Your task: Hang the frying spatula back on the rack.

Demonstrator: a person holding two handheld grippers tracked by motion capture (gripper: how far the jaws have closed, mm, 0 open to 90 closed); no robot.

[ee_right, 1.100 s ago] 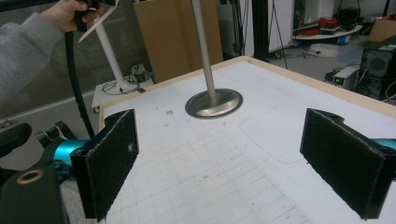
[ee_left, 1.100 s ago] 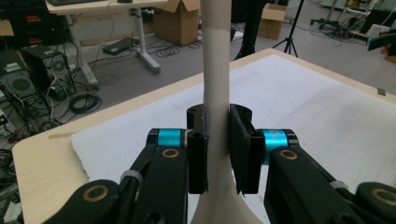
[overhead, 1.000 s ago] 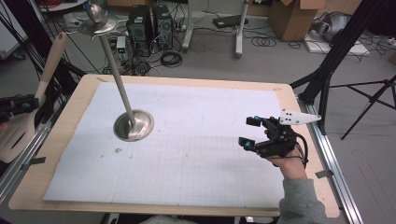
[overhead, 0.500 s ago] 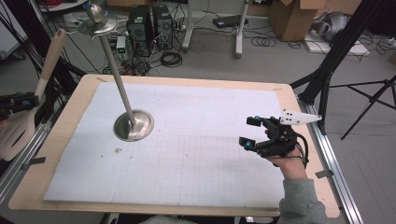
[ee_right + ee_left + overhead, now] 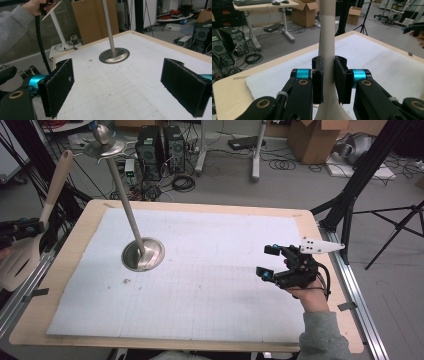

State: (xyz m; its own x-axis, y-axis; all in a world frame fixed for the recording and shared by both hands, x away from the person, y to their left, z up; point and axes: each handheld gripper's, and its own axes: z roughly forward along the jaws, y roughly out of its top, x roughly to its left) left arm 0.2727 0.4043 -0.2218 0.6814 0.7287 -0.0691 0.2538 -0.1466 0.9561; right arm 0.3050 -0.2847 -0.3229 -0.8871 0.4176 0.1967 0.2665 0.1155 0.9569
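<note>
A cream slotted spatula (image 5: 54, 182) hangs off the table's left edge, handle up and blade low. My left gripper (image 5: 22, 227) is shut on its handle. In the left gripper view the jaws (image 5: 328, 75) press both sides of the spatula handle (image 5: 327, 30). A metal stand with a round base (image 5: 144, 255) rests on the white mat, and its thin pole (image 5: 122, 195) leans up to a hooked top (image 5: 102, 142). My right gripper (image 5: 268, 261) hovers over the mat's right side, open with nothing between its jaws. It (image 5: 120, 77) faces the stand base (image 5: 114, 55).
The white gridded mat (image 5: 210, 290) covers a wooden table (image 5: 200, 206) with metal rails along both sides. Computer towers (image 5: 160, 147), cables and cardboard boxes lie on the floor behind. A black tripod (image 5: 360, 185) stands off the right corner.
</note>
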